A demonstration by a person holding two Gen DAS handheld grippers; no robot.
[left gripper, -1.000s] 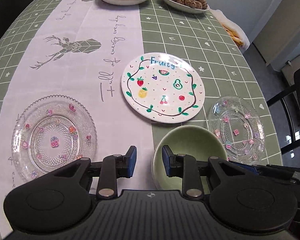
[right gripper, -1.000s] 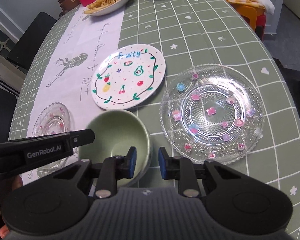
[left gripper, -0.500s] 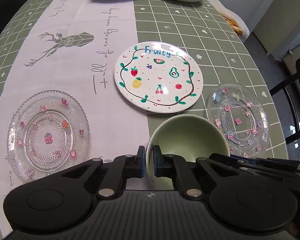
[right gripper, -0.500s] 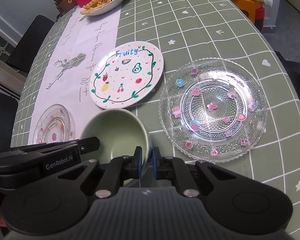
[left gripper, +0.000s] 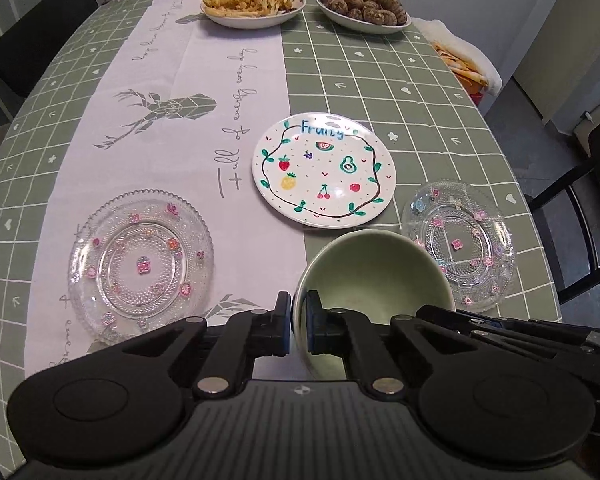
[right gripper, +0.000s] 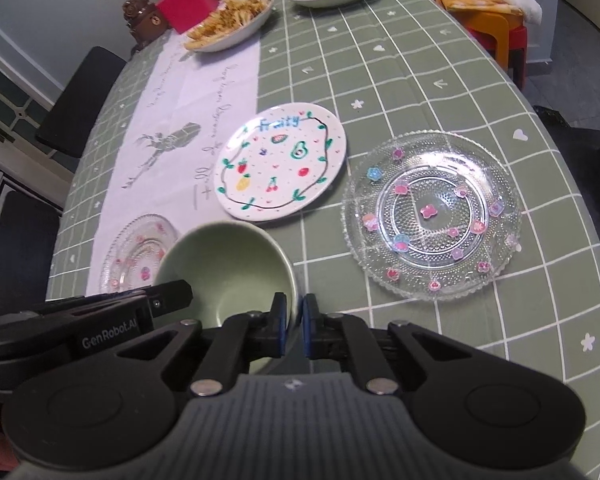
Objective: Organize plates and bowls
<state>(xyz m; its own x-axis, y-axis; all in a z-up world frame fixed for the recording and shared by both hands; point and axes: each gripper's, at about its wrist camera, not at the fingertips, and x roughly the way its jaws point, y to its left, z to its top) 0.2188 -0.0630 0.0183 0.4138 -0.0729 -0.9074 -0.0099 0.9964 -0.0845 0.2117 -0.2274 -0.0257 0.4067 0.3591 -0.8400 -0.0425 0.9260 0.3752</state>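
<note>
The left gripper (left gripper: 298, 326) pinched the near rim of the green bowl (left gripper: 374, 270). The right gripper (right gripper: 292, 326) pinched its opposite rim, tilting the bowl above the checked tablecloth (right gripper: 420, 80).

Even, soft indoor light — sharp centre, fisheye-bent edges, glare on glass plates (right gripper: 432, 216)

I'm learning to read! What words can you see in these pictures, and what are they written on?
"Fruity": blue letters on the white fruit plate.
"GenRobot.AI": on the side of the left gripper, seen from the right wrist.
"Full of every day": my best reading of the curly script on the white table runner.
The runner's other script lines are too small to read.
</note>
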